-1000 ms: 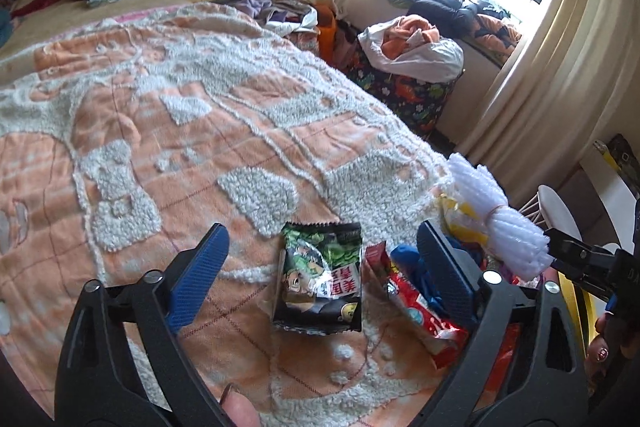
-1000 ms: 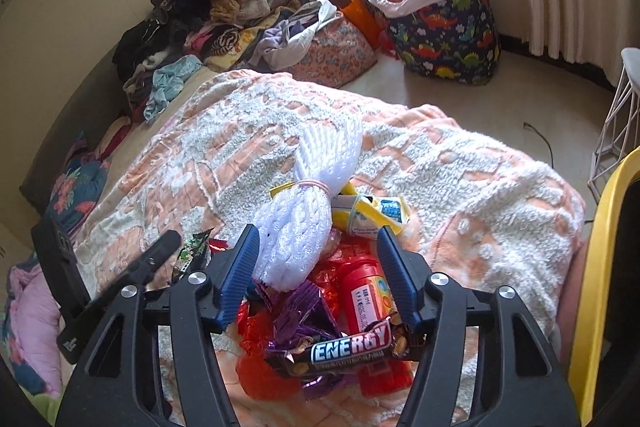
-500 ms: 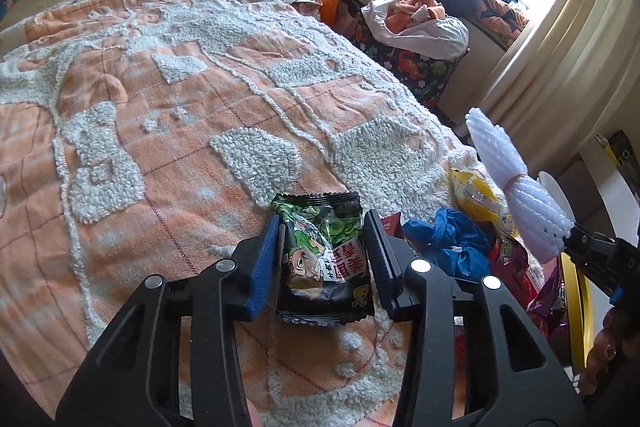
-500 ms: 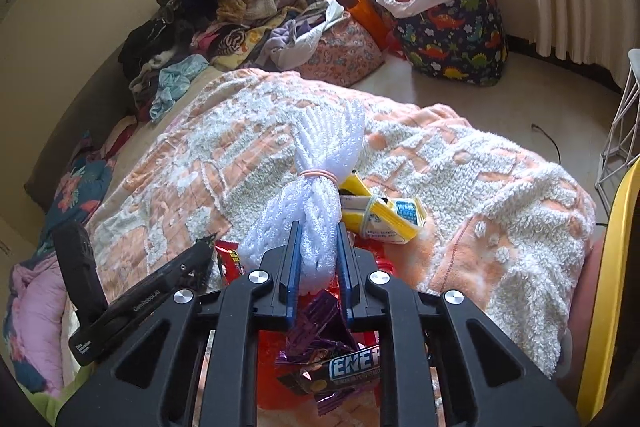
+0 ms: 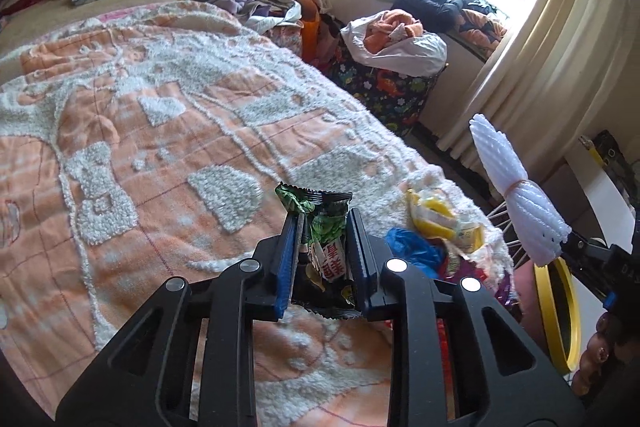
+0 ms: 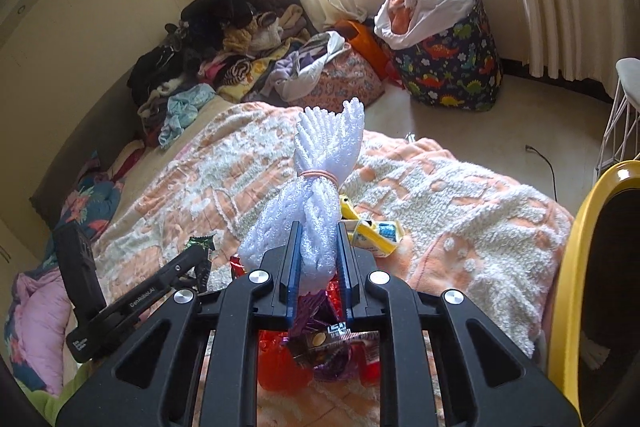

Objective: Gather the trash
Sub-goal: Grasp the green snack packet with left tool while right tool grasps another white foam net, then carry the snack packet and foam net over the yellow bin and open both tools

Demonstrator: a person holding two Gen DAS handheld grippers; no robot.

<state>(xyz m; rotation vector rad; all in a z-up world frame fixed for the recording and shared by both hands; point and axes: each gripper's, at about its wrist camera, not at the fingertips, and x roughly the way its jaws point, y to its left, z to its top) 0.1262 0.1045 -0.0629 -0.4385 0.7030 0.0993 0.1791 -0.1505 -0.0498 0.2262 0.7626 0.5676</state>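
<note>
My left gripper (image 5: 323,227) is shut on a green and black snack packet (image 5: 325,247) and holds it just above the orange and white bedspread (image 5: 160,155). My right gripper (image 6: 318,231) is shut on a white foam net bundle (image 6: 320,179) tied with a rubber band, lifted above a pile of wrappers (image 6: 320,351). That bundle also shows in the left wrist view (image 5: 516,191). A yellow carton (image 6: 372,231) and a blue wrapper (image 5: 412,251) lie near the bed's corner. The left gripper appears in the right wrist view (image 6: 192,259).
A yellow-rimmed bin (image 6: 576,267) stands at the right by the bed's corner. A dinosaur-print laundry bag (image 6: 452,67) sits on the floor under the window. Clothes are heaped (image 6: 224,47) at the bed's far end. A white wire stand (image 6: 624,115) is at the right.
Both grippers closed from open: the left on the snack packet, the right on the foam net bundle. Both items have been lifted off the bed.
</note>
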